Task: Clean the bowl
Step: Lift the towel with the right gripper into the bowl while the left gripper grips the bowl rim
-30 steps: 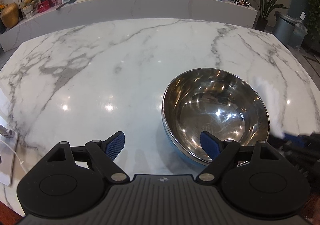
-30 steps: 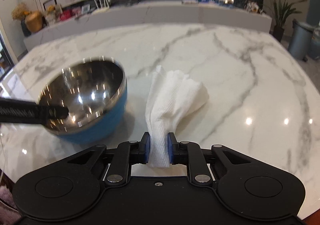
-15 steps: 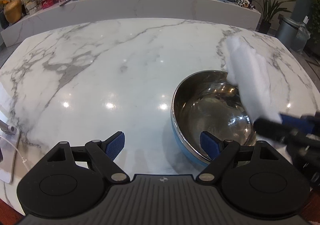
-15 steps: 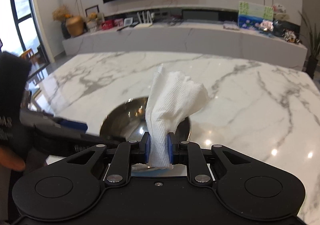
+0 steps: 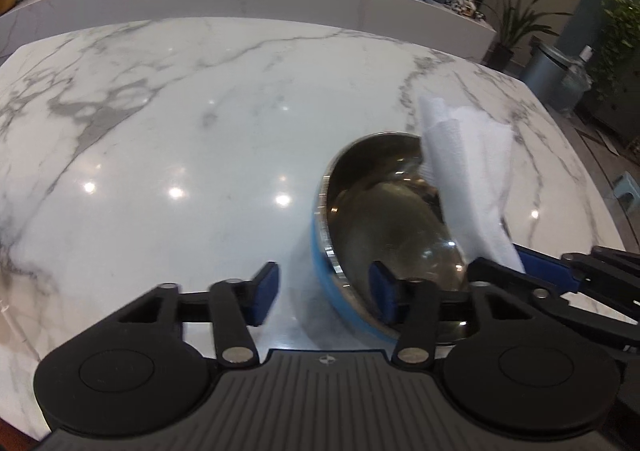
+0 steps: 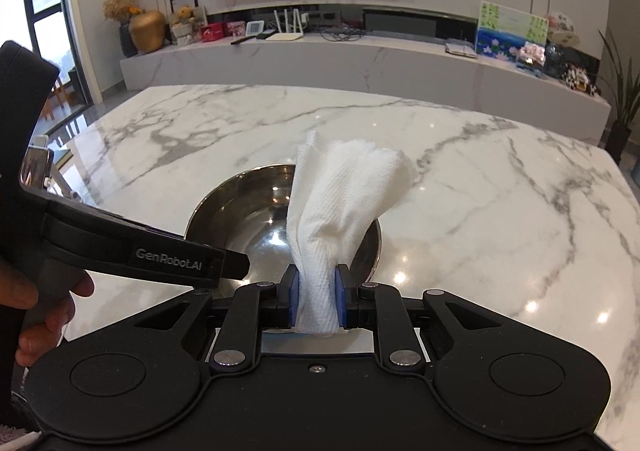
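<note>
In the left wrist view the bowl (image 5: 384, 235), steel inside with a blue outer wall, sits on the marble table (image 5: 168, 123) at the lower right of centre, tipped so its opening faces up and to the right. The left gripper (image 5: 324, 293) stands wide open with the bowl's near rim between its two blue pads, one pad outside the blue wall and the other inside the bowl; neither visibly presses on it, so the rim is straddled rather than clamped. The right gripper (image 6: 316, 301), at the bottom centre of its own view, is closed tight on a bunched white paper towel (image 6: 344, 203), whose loose end fans out above the bowl's opening; whether it touches the metal cannot be told. The bowl's interior looks shiny, with only reflections and no residue that can be made out. This fits either a towel poised for wiping or one lifted after wiping; the pictures do not settle how much cleaning remains.
</note>
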A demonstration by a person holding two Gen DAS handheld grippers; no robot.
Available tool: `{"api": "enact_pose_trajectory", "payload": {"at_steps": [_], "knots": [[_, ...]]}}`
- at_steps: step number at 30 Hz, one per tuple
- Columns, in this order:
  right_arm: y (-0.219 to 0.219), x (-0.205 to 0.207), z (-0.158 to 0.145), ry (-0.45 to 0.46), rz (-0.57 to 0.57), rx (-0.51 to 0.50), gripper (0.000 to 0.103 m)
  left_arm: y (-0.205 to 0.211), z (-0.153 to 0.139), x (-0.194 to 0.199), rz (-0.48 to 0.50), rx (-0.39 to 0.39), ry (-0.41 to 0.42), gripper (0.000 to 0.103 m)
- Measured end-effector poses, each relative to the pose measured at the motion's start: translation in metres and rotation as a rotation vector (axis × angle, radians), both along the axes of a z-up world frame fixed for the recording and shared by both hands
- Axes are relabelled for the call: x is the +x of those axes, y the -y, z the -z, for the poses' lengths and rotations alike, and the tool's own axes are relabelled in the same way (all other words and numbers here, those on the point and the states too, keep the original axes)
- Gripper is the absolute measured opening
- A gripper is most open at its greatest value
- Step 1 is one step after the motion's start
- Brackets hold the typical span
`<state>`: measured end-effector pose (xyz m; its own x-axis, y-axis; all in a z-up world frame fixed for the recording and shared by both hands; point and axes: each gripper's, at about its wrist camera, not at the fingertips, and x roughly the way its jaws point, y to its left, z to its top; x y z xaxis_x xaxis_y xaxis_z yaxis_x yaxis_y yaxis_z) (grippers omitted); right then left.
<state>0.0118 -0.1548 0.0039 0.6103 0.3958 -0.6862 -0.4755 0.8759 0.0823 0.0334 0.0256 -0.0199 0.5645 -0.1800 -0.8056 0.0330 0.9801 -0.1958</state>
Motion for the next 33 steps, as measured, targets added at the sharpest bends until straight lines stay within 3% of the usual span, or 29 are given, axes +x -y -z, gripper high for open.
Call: {"api": "enact_pose_trajectory", "payload": {"at_steps": [13,21,25,28,33], "knots": [[-0.002,0.003,0.006,-0.013,-0.062,-0.032,0.016,0.014,-0.004,0.0,0.097,0.019,0.044,0.027],[-0.008,0.008,0.014,-0.048,-0.1,-0.057,0.017,0.018,-0.006,-0.001,0.108,0.047,0.048,0.023],[-0.008,0.008,0.012,-0.049,-0.111,-0.066,0.022,0.02,-0.007,-0.001,0.116,0.064,0.05,0.023],[-0.006,0.004,0.001,-0.003,-0.108,-0.071,0.043,0.021,-0.008,-0.001,0.121,0.074,0.052,0.022],[-0.015,0.003,-0.006,0.085,-0.163,-0.16,0.045,0.02,-0.01,-0.001,0.113,0.072,0.059,0.02]]}}
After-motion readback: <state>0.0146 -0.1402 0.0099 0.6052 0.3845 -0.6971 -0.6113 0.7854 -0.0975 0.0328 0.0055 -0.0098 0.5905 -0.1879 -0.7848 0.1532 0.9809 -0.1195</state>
